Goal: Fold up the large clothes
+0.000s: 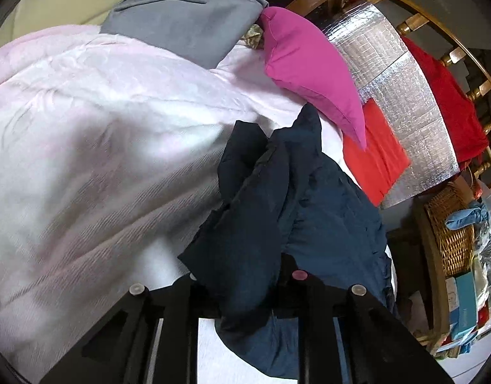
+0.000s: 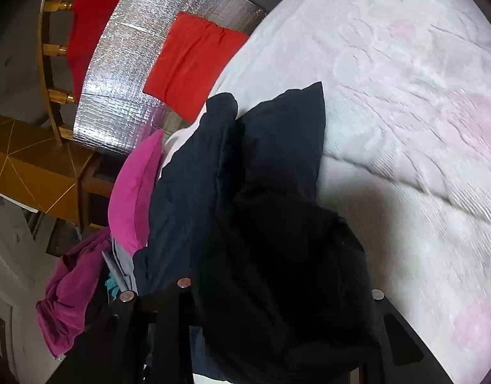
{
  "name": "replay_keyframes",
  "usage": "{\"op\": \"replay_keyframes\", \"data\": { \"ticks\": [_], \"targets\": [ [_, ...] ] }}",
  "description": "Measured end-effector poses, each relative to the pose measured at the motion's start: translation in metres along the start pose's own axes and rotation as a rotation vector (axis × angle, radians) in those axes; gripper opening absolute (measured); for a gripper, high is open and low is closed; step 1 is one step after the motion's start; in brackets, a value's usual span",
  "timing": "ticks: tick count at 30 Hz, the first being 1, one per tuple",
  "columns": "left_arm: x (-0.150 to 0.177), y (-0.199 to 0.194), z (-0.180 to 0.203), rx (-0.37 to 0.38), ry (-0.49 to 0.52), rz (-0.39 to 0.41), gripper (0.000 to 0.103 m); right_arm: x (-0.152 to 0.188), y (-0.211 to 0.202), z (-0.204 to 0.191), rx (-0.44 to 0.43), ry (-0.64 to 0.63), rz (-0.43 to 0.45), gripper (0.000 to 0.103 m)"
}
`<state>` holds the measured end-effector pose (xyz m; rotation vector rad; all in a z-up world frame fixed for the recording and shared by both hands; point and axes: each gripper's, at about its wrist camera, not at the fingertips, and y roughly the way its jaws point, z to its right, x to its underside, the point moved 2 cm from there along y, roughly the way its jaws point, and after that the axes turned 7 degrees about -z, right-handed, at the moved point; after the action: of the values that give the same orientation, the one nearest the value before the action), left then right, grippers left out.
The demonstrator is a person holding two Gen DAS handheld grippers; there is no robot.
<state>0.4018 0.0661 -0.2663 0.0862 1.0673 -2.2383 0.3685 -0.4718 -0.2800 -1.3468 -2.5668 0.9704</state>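
Navy garment (image 1: 271, 198) — no legible writing

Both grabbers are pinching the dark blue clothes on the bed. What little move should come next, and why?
Probably lift both hands and pull them apart. The dark navy fabric garment hangs bunched and creased between the left gripper and right gripper, so it needs spreading flat over the pale pink bedspread before any fold.

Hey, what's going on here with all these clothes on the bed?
A person is working with two handheld grippers on a dark navy garment. The left gripper and the right gripper are each shut on a bunch of its fabric, over a pale pink bedspread. The garment is still crumpled, not folded. A magenta pillow and a gray folded garment lie farther back.
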Motion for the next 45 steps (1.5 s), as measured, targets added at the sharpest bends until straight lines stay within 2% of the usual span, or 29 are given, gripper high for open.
{"op": "replay_keyframes", "data": {
  "ticks": [6, 15, 25, 28, 32, 33, 37, 39, 42, 43, 45],
  "targets": [
    [0.018, -0.016, -0.008, 0.002, -0.007, -0.019, 0.020, 0.010, -0.021, 0.010, 0.016, -0.046, -0.028, 0.036],
    [0.041, -0.042, -0.023, -0.015, -0.006, -0.010, 0.020, 0.040, -0.047, 0.023, -0.005, -0.035, -0.044, 0.036],
    [0.038, -0.026, -0.024, -0.059, 0.018, -0.029, 0.022, 0.037, -0.039, 0.035, 0.032, -0.006, -0.078, 0.040],
    [0.038, -0.022, -0.026, -0.073, 0.021, -0.045, 0.027, 0.037, -0.036, 0.039, 0.045, 0.013, -0.093, 0.045],
    [0.038, -0.019, -0.033, -0.101, 0.004, -0.075, 0.049, 0.036, -0.036, 0.045, 0.054, 0.038, -0.113, 0.054],
    [0.037, -0.019, -0.037, -0.099, -0.014, -0.089, 0.053, 0.036, -0.037, 0.047, 0.054, 0.055, -0.122, 0.059],
    [0.034, -0.030, -0.042, -0.092, -0.025, -0.110, 0.056, 0.033, -0.056, 0.057, 0.007, 0.113, -0.130, 0.059],
    [0.033, -0.041, -0.040, -0.102, 0.002, -0.100, 0.056, 0.033, -0.071, 0.063, -0.031, 0.145, -0.140, 0.059],
    [0.035, -0.064, -0.030, -0.155, 0.076, -0.013, 0.056, 0.036, -0.097, 0.065, -0.037, 0.124, -0.123, 0.060],
    [0.035, -0.071, -0.026, -0.179, 0.098, 0.020, 0.056, 0.038, -0.107, 0.062, -0.007, 0.087, -0.103, 0.060],
    [0.039, -0.092, -0.011, -0.258, 0.189, 0.141, 0.062, 0.041, -0.128, 0.048, 0.094, -0.025, -0.027, 0.061]
  ]
}}
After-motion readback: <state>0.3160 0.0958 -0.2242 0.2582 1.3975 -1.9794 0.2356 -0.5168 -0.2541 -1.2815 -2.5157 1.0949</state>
